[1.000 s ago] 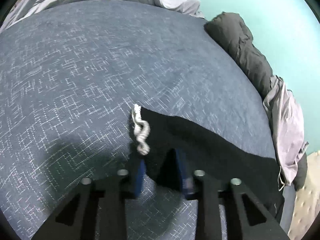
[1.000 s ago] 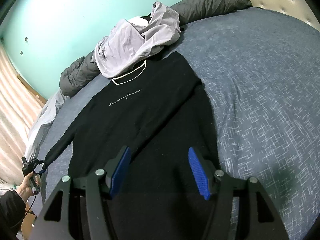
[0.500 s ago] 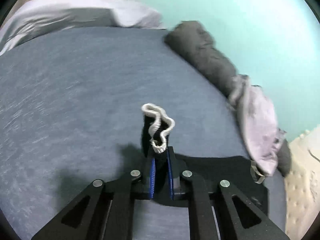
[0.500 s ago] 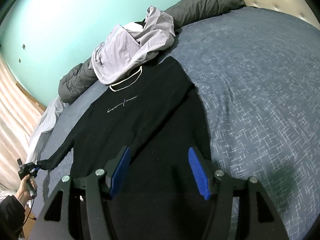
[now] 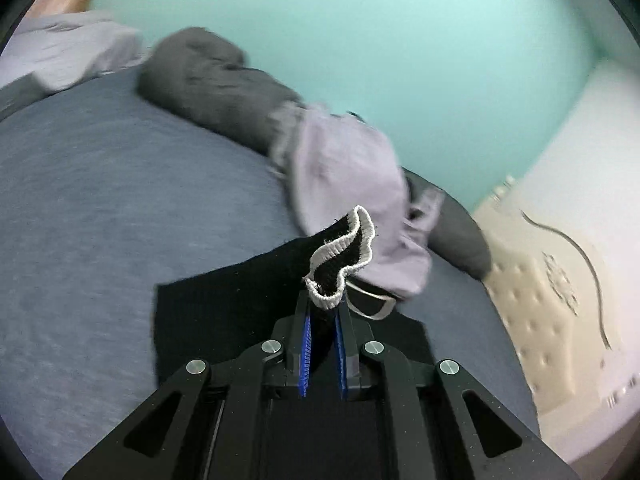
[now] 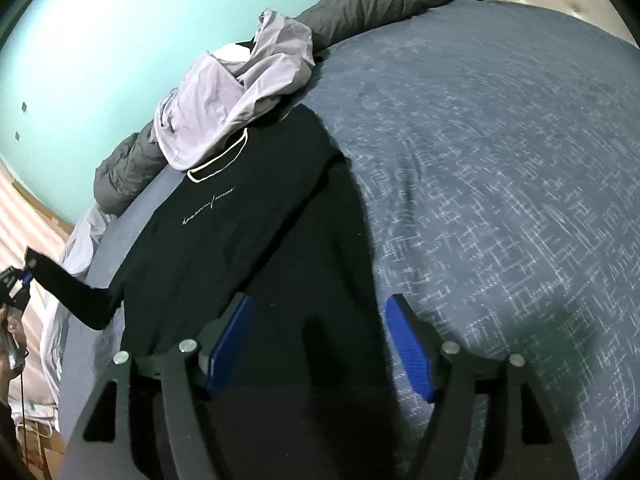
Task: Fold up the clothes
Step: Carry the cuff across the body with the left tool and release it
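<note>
1. Blue bedspread (image 6: 500, 160) carries one black sweater (image 6: 224, 240), spread flat; one lilac garment (image 6: 240, 100) overlaps its collar.
2. My left gripper (image 5: 322, 320) pinches one sleeve cuff (image 5: 340, 256); my right gripper (image 6: 320, 344) is opening, clamping nothing, above the sweater.

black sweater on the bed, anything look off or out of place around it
One thing: a crumpled lilac garment lies over the collar of the black sweater, hiding the top of the neckline, so it may get in the way of folding. Otherwise the left gripper holds one sleeve cuff lifted off the bed.
</note>
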### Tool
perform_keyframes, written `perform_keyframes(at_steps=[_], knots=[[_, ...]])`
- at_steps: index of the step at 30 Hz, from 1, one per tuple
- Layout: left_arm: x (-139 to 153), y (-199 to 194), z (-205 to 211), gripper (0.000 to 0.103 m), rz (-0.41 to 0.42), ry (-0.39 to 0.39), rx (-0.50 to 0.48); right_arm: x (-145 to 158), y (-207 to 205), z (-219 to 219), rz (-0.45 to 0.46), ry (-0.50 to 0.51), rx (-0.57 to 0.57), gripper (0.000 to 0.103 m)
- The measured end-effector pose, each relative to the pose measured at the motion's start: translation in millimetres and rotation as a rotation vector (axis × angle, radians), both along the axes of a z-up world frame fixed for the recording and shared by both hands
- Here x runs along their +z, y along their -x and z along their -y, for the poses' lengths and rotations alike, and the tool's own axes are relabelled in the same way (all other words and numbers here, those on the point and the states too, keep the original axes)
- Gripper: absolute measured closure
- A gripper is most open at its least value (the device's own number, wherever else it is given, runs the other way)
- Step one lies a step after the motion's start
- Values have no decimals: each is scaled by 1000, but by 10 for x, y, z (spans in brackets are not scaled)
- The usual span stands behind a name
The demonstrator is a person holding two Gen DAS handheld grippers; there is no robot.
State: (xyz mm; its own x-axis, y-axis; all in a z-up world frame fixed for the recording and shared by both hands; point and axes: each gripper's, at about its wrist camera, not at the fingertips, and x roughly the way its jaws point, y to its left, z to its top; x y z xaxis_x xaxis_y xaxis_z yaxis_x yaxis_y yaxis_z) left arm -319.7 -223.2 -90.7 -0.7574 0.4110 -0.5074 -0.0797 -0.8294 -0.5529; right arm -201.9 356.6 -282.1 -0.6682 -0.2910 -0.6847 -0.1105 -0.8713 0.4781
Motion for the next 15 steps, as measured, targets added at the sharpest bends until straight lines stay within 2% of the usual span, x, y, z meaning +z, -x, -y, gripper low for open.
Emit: perform_keyframes(at_steps=[6,9,13,15], knots=[[180,41,-1001,93,-17,17,-167,84,-104,-114,-29,22,-41,32],[171,-7,-1560,93,-10,24,-265,132,-165,-158,-46,28,-49,32],[13,-178,-2307,93,16,62,-410,158,-257,-177,-54,23,-49,32],[-155,-295,-2646,93,37,89,-482,158,-294,-186,-55,25,-48,32]])
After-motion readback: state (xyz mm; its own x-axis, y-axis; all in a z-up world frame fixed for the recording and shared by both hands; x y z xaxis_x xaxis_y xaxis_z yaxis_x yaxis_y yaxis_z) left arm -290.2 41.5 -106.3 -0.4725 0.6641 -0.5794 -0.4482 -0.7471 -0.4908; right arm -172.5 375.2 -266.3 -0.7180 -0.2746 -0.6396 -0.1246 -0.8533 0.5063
